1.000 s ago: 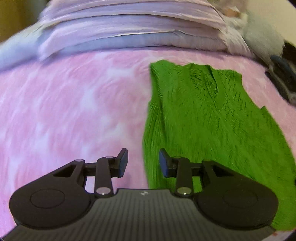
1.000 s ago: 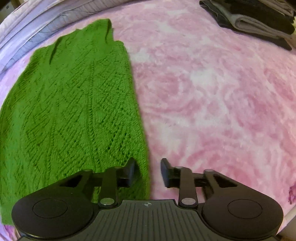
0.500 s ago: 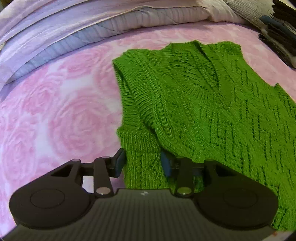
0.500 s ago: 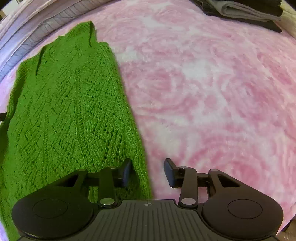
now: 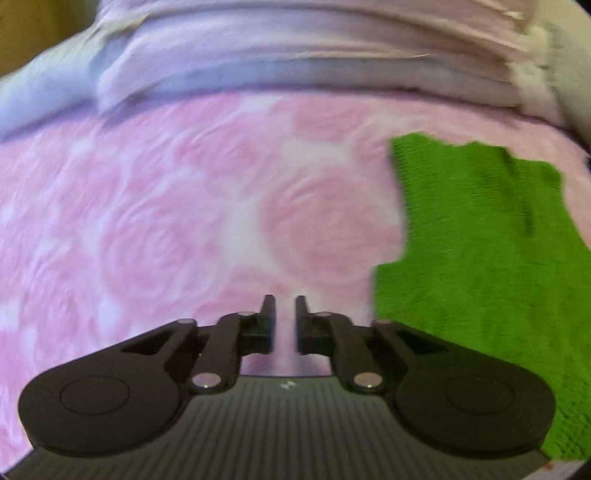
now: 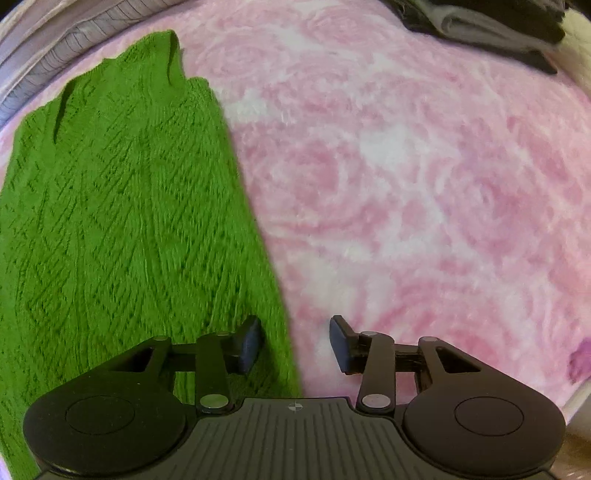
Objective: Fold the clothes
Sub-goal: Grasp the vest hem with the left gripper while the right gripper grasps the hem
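Left tool [image 5: 285, 314] hovers over a pink rose-patterned blanket [image 5: 177, 221] on a bed, its two fingers nearly together with only a thin gap, holding nothing. That view is blurred. A bright green knitted vest [image 5: 480, 266] lies flat on the blanket to the right of this tool, apart from its fingers. Along the far edge of the bed sits folded lilac bedding [image 5: 295, 51].

Right tool [image 6: 295, 341] has its fingers spread wide and holds nothing. Its left finger [image 6: 249, 345] sits over the near right edge of the green knitted vest [image 6: 122, 221], and its right finger [image 6: 341, 345] sits over bare blanket [image 6: 424, 184]; whether either touches the fabric cannot be told. The vest stretches away toward the far left, neckline farthest. A stack of dark and grey folded clothes [image 6: 480, 26] rests at the far right corner of the bed.
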`<state>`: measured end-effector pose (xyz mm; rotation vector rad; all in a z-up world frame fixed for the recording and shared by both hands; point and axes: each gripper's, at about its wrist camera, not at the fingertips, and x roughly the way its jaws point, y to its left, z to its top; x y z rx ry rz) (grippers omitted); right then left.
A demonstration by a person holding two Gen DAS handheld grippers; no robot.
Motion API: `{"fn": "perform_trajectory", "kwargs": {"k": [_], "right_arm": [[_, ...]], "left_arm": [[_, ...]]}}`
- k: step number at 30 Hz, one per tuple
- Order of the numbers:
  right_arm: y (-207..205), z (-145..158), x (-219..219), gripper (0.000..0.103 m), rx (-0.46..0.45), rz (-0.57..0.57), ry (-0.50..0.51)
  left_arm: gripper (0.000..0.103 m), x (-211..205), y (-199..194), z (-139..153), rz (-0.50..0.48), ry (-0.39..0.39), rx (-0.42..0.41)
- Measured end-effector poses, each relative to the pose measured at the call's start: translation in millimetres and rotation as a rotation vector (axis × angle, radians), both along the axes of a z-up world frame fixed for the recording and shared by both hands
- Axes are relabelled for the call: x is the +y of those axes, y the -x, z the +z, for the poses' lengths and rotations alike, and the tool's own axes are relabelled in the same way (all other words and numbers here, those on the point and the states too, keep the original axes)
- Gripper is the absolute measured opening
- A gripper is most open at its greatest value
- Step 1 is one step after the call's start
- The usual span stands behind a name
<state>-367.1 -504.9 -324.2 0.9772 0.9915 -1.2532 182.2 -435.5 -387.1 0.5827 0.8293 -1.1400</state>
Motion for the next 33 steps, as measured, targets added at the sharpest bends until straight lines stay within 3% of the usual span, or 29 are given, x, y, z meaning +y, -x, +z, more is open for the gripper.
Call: {"fn": "perform_trajectory", "kwargs": {"k": [3, 6, 9, 15, 18, 23, 24, 25, 26, 28, 31, 33], "right_arm": [[-4.0, 19.5, -18.7, 0.039, -0.046, -0.006, 0.128], [-19.4, 25.1, -49.0, 0.039, -0.113, 0.073, 0.202], [-39.7, 19.0, -86.6, 0.039, -0.159, 0.179, 0.236], [-79.5, 4.5, -172.2, 0.039, -0.325, 0.270, 0.300], [-95.9, -9.5, -209.1, 0.039, -0.406, 0.294, 0.283], [-99.1, -41.0, -236.2, 0.039, -0.458, 0.283, 0.194], [-98.1, -42.9, -238.4, 0.035, -0.479, 0.274, 0.197], [-97.0, -43.7, -240.5, 0.023, -0.506, 0.272, 0.196], [-97.9, -44.8, -242.7, 0.000, -0.520, 0.278, 0.197], [-100.0, -44.3, -244.1, 0.000, -0.532, 0.291, 0.203], [-94.6, -22.6, -239.1, 0.000, -0.423, 0.296, 0.354], [-82.6, -23.1, -246.2, 0.000, -0.385, 0.238, 0.371]], "left_arm": [[0.015, -13.7, 22.8, 5.9, -0.104, 0.041, 0.039], [0.017, -27.1, 42.8, 0.2, -0.146, 0.044, 0.054], [0.017, -41.1, 56.3, -4.6, -0.149, 0.037, 0.050], [0.020, -75.8, 43.2, -5.7, -0.087, 0.062, 0.058], [0.023, -85.7, 38.2, -2.6, -0.058, 0.078, 0.053], [0.024, -90.7, 26.9, -4.9, -0.002, 0.070, 0.085], [0.024, -90.5, 24.9, -7.0, 0.012, 0.066, 0.095], [0.024, -90.4, 23.3, -9.0, 0.025, 0.062, 0.104], [0.024, -90.4, 22.1, -11.3, 0.038, 0.057, 0.113], [0.024, -90.6, 21.9, -15.2, 0.054, 0.048, 0.122], [0.024, -92.7, 25.3, -16.8, 0.053, 0.044, 0.127], [0.024, -96.0, 28.2, -15.4, 0.033, 0.056, 0.119]]}}
